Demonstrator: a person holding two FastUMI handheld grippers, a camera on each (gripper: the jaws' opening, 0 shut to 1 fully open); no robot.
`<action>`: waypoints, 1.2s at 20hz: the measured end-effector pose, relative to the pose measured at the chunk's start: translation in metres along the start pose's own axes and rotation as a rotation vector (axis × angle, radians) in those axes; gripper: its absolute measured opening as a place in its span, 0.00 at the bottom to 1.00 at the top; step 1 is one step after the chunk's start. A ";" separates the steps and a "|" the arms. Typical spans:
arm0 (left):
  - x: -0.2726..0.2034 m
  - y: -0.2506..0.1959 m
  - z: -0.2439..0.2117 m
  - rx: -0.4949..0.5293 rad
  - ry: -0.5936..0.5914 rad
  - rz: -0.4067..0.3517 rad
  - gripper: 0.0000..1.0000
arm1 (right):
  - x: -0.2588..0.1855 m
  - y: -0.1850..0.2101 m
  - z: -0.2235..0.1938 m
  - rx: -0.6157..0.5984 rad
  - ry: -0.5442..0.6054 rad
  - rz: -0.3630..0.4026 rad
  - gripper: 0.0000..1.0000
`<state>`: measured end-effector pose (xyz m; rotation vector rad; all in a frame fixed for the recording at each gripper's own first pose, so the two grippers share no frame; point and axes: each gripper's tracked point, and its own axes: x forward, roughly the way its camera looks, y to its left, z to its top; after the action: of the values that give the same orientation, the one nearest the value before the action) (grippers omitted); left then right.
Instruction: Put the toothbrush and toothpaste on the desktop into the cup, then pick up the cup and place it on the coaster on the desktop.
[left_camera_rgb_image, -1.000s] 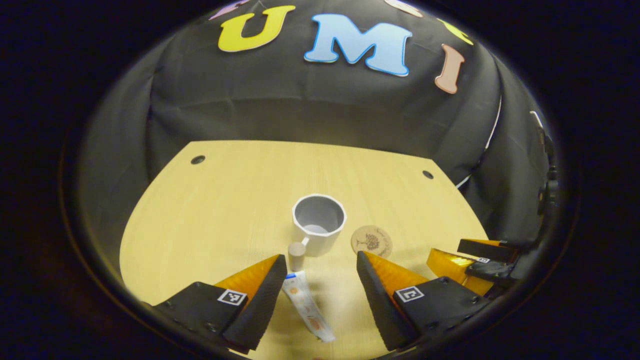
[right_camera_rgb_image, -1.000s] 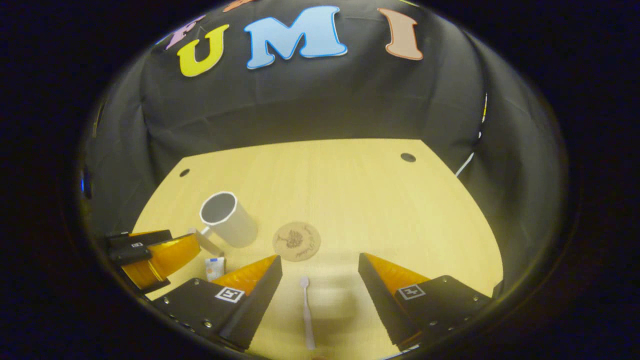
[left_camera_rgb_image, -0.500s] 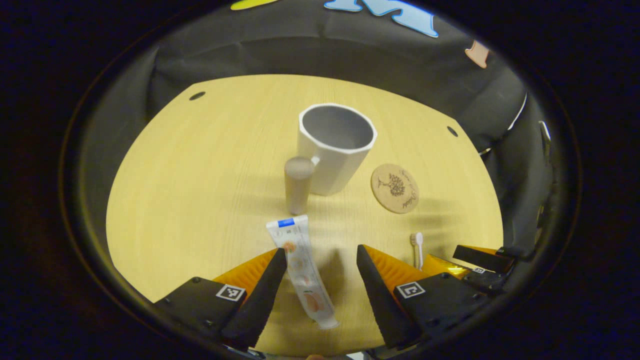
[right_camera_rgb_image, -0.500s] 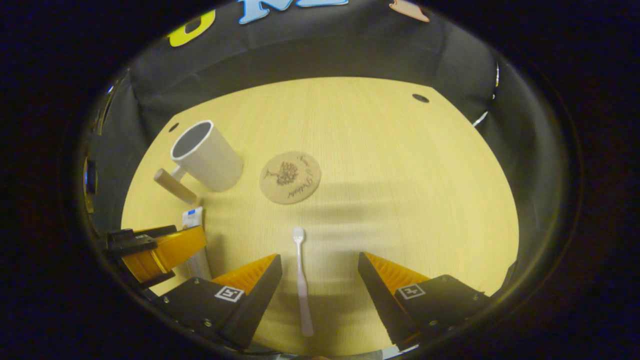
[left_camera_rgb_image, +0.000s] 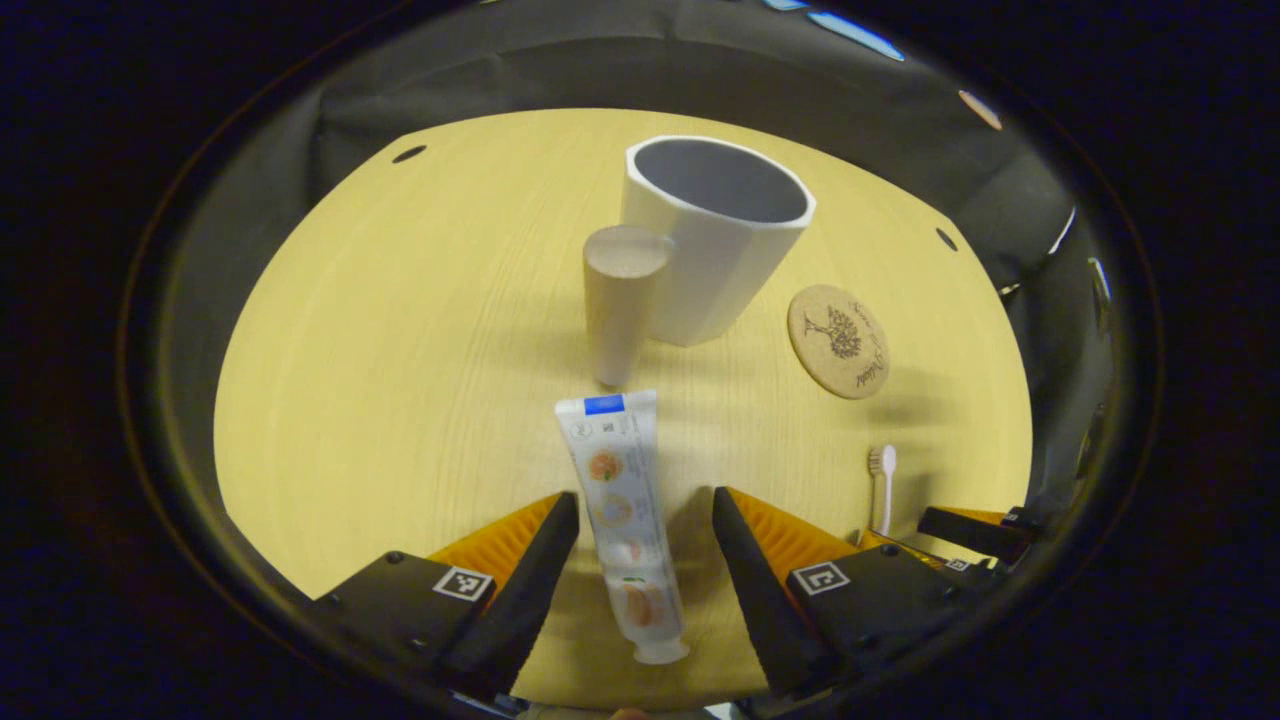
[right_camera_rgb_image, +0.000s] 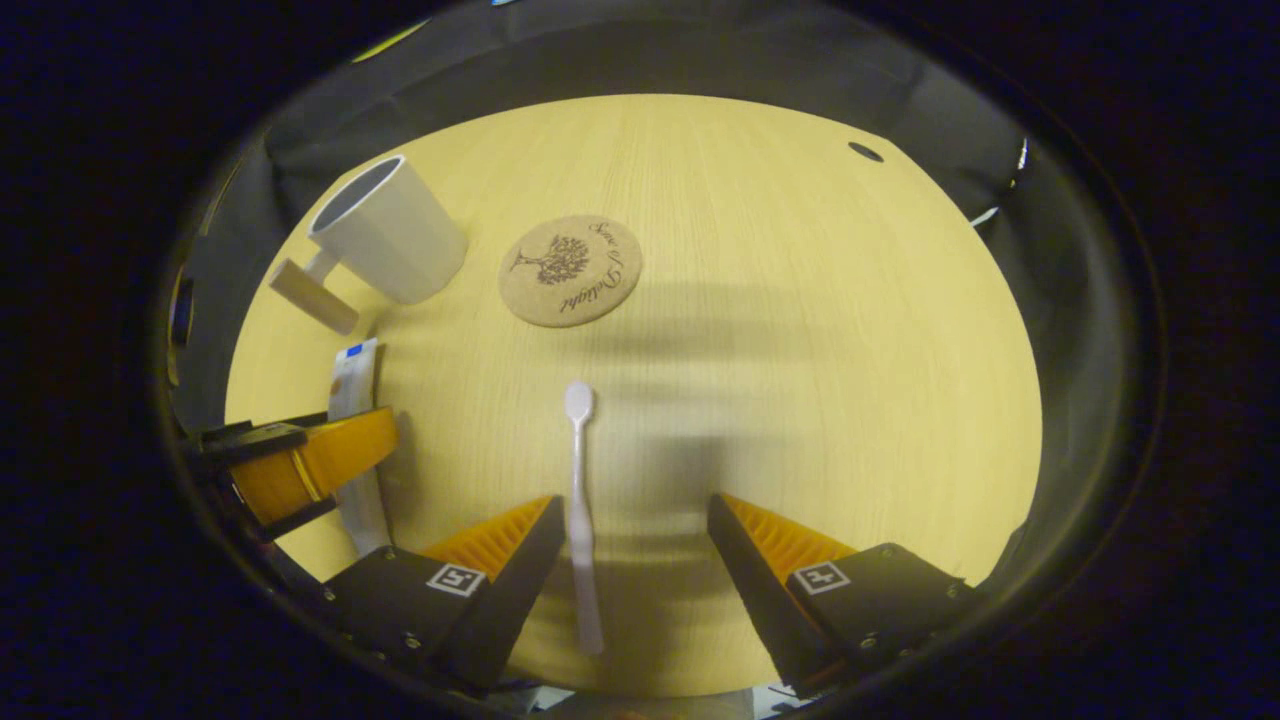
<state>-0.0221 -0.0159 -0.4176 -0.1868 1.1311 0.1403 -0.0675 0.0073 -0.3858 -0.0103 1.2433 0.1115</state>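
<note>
While the cup sits empty beside the coaster, spread left gripper and right gripper straddle toothpaste and toothbrush, nothing gripped yet.

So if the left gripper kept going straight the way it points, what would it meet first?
Probably the toothpaste lying flat on the desktop between its open fingers; farther along stands the cup.
</note>
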 end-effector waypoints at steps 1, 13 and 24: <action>0.001 0.000 0.000 0.012 0.003 0.012 0.92 | 0.000 0.001 -0.002 -0.012 0.012 -0.003 0.96; 0.004 0.003 0.004 0.014 0.021 0.075 0.77 | 0.002 0.012 -0.003 -0.004 0.127 -0.015 0.78; -0.001 -0.002 0.009 0.017 0.045 0.021 0.21 | -0.001 0.018 0.000 0.012 0.166 -0.013 0.02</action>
<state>-0.0144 -0.0156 -0.4124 -0.1639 1.1788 0.1455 -0.0696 0.0248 -0.3838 -0.0176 1.4091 0.0929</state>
